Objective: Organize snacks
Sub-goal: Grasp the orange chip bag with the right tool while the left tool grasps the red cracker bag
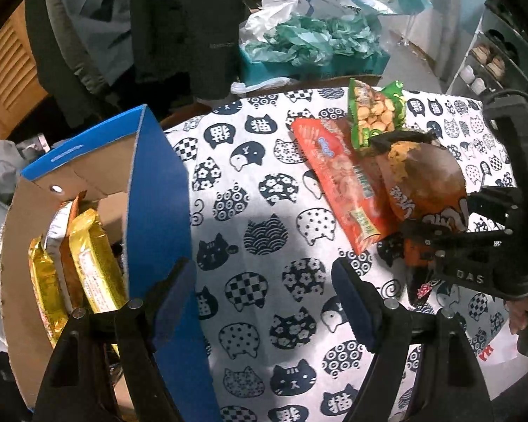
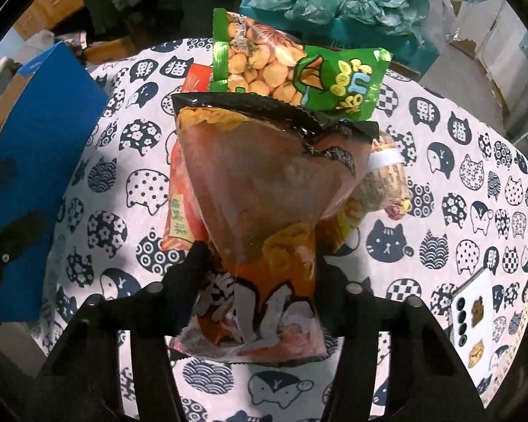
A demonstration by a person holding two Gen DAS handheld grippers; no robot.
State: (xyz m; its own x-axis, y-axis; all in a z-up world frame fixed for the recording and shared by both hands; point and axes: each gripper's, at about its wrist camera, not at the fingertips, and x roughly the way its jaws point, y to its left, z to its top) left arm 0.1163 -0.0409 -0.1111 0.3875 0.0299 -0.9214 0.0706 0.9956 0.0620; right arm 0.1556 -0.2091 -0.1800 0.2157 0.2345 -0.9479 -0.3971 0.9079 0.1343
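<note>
Gold foil packets already stood in the blue cardboard box; right gripper clamped the orange-brown crinkly snack bag, left gripper gaped empty, green and red packets remained

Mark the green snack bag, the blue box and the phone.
green snack bag [image 2: 320, 81], right wrist view, on its printed front
blue box [image 1: 158, 190], left wrist view, on its outer blue wall
phone [image 2: 475, 320], right wrist view, on its back
</note>
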